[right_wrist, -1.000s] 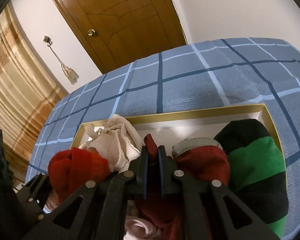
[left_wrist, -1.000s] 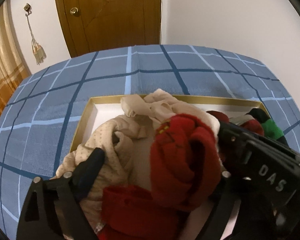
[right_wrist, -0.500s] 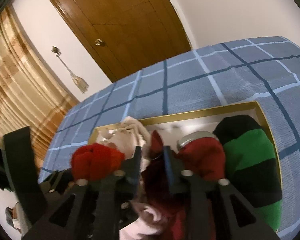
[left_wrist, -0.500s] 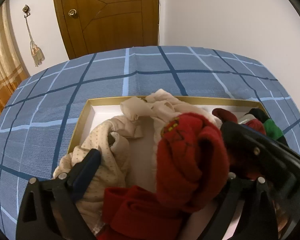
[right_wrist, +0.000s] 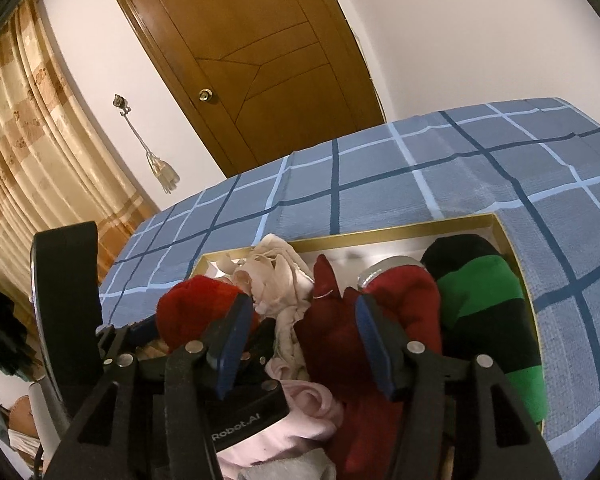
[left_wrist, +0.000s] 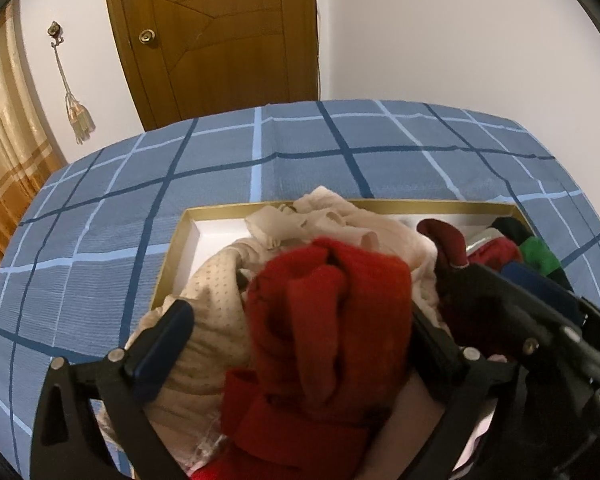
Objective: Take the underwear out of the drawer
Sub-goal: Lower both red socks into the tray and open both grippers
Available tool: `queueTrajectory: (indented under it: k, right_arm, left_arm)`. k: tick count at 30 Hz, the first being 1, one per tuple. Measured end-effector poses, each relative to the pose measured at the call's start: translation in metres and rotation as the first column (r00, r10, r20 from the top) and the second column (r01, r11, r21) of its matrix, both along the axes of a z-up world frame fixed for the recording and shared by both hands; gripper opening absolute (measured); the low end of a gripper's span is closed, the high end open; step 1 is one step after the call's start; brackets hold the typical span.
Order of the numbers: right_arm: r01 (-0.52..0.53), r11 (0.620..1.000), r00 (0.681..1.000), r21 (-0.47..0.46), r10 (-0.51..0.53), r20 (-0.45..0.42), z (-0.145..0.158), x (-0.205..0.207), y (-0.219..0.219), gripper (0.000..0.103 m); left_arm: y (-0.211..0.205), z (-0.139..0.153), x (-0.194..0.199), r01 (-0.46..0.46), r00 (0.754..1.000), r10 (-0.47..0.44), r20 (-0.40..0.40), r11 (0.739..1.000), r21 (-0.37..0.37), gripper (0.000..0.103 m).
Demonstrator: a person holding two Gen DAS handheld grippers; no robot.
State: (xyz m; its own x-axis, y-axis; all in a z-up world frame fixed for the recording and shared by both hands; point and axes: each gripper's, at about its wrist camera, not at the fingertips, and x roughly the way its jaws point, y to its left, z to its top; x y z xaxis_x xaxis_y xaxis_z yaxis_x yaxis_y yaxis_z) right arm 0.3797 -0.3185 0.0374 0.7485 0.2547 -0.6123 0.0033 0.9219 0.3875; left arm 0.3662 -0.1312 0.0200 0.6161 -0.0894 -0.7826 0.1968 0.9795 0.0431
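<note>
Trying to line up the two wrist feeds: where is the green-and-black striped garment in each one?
Left wrist: green-and-black striped garment at the far right end of the gold-rimmed box, mostly hidden.
Right wrist: the same garment fills the box's right end, in plain sight.
Shared landmark: the wooden door beyond the bed.

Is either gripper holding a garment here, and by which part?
Nothing gripped. Left gripper opening around the red garment; right gripper opening over the dark red garment.
</note>
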Motion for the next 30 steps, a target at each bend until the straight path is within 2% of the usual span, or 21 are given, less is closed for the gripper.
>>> queueTrajectory:
  k: [6,13,20,30]
  right_arm:
    - [-0.004,1.0,1.0,0.025,0.004,0.012,-0.002,-0.003,-0.005,0.057]
    - [-0.01,0.998,0.999,0.059,0.008,0.038,-0.001,-0.016,-0.011,0.058]
    - [0.001,0.997,1.0,0.077,-0.002,0.017,-0.01,-0.033,-0.018,0.062]
    - [0.011,1.0,0.999,0.007,-0.012,0.04,-0.011,-0.05,-0.014,0.062]
  left_arm:
    - [-0.002,0.003,-0.01,-0.01,1.0,0.011,-0.024,0.999,0.052,0.102]
    - [0.004,0.009,-0.034,-0.015,0.999,0.014,0.032,1.0,0.01,0.102]
    - [0.012,0.011,-0.052,-0.001,0.999,0.003,0.044,0.999,-0.047,0.102]
    - [0.013,0.007,-0.069,0.0,0.997,0.005,0.081,0.999,-0.053,0.102]
